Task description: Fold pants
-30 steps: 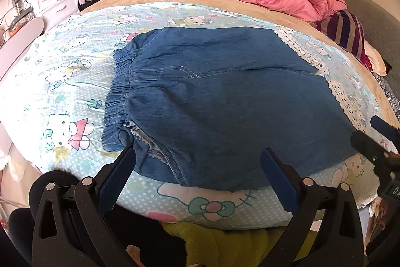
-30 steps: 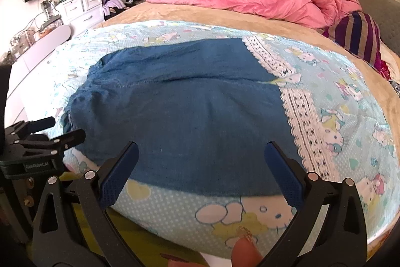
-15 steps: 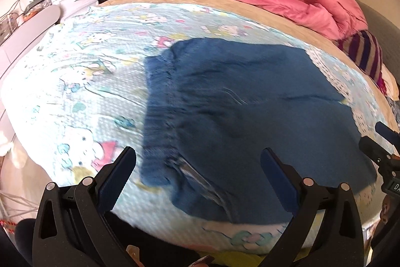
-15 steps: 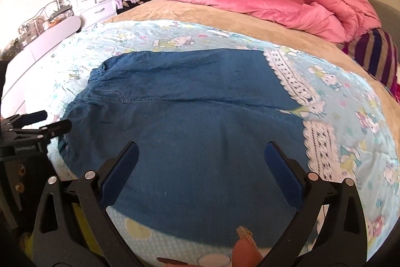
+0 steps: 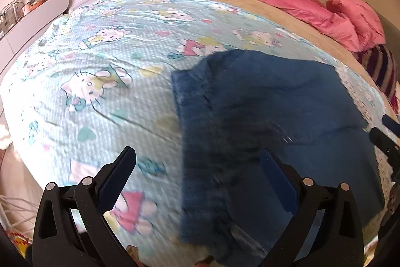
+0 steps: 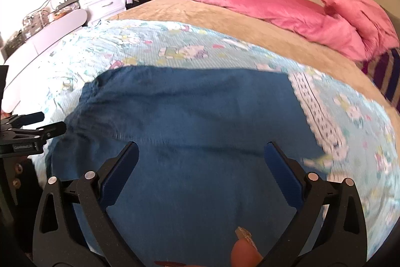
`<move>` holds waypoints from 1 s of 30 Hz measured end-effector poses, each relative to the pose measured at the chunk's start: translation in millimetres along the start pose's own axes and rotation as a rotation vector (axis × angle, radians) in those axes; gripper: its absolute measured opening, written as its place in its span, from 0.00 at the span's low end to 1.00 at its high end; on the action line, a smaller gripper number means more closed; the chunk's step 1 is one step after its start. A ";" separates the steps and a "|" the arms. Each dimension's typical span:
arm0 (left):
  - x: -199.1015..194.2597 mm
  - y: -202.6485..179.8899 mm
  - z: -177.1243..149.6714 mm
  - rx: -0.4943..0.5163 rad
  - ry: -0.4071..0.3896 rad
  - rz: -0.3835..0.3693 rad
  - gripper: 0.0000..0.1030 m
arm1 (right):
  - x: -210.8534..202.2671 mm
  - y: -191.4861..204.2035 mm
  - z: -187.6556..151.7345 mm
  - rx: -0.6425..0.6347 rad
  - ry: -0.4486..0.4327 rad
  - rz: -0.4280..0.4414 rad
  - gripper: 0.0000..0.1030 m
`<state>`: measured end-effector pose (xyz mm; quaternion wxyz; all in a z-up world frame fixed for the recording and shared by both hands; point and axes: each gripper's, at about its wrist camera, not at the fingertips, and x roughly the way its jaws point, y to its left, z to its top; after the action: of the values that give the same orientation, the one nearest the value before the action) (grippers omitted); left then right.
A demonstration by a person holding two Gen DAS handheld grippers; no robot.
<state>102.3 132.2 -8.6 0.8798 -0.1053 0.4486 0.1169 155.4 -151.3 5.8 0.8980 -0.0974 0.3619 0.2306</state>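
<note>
Both hand-held grippers, left (image 5: 197,164) and right (image 6: 201,159), are released and empty. The pants (image 6: 200,129) lie flat on the bed (image 6: 175,9) directly ahead of each.

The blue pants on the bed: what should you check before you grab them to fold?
1. Left gripper open: ok.
2. Right gripper open: ok.
3. Both grippers empty, nothing between the fingers: ok.
4. Blue pants lying flat on the cartoon-cat sheet: ok.
5. Nothing lying on top of the pants: ok.
6. Waistband edge sharp enough to aim at from the left wrist view: cannot tell, it is blurred.
</note>
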 end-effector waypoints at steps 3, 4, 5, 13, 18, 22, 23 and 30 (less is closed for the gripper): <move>12.4 10.2 13.0 -0.022 0.016 0.005 0.96 | 13.6 4.2 15.1 -0.013 0.019 0.053 0.92; 17.0 13.8 19.2 -0.028 0.018 0.004 0.96 | 19.5 6.4 21.3 -0.024 0.023 0.067 0.92; 20.3 17.0 23.7 -0.033 0.020 0.007 0.96 | 22.8 8.1 24.8 -0.036 0.018 0.068 0.92; 54.9 32.7 57.3 -0.044 0.044 0.038 0.96 | 63.2 17.6 54.8 -0.123 0.051 0.098 0.92; 77.0 37.0 70.6 -0.054 0.063 0.023 0.96 | 88.5 23.7 72.8 -0.191 0.064 0.090 0.92; 89.4 32.6 78.2 -0.014 0.043 0.012 0.96 | 113.9 26.6 86.5 -0.227 0.099 0.103 0.92; 91.5 30.9 79.6 -0.006 0.033 -0.011 0.95 | 119.6 27.1 88.7 -0.241 0.107 0.100 0.92; 104.4 4.1 77.7 0.116 0.017 -0.038 0.39 | 154.9 34.4 105.8 -0.337 0.157 0.093 0.92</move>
<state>220.0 170.3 -49.2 0.8825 -0.0638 0.4602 0.0730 300.6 -31.8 -26.0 0.8264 -0.2474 0.3909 0.3210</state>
